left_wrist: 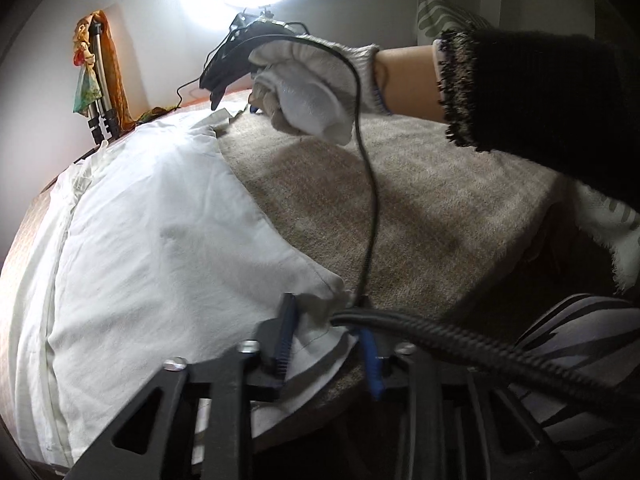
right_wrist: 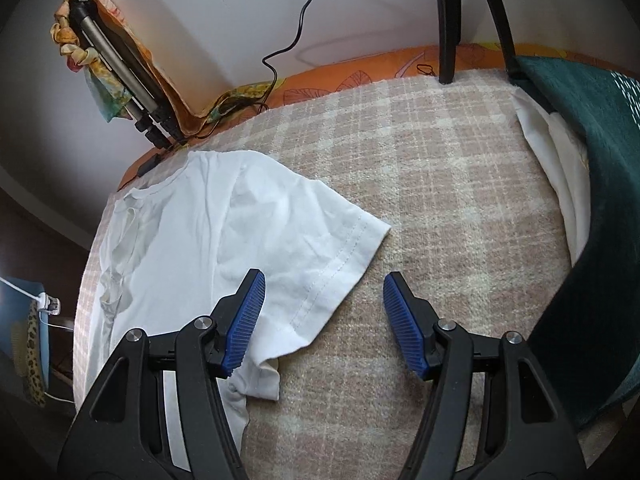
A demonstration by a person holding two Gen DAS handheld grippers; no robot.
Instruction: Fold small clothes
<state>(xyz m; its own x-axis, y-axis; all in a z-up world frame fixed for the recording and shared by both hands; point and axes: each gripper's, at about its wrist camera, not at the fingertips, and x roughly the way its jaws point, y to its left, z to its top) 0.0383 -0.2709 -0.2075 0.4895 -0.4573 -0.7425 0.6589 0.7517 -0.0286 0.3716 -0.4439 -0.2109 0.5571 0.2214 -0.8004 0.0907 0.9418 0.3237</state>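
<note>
Right tool (right_wrist: 324, 322) agape above shirt sleeve (right_wrist: 320, 240).

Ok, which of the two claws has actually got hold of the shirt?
The left claw: its blue pads pinch the white T-shirt edge. The right claw hangs open above the sleeve, gripping nothing.

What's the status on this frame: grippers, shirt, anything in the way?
Left gripper shut on white T-shirt hem. Right gripper open, hovering over the sleeve. Shirt flat on plaid blanket, unfolded. Black cable drapes across left view.
</note>
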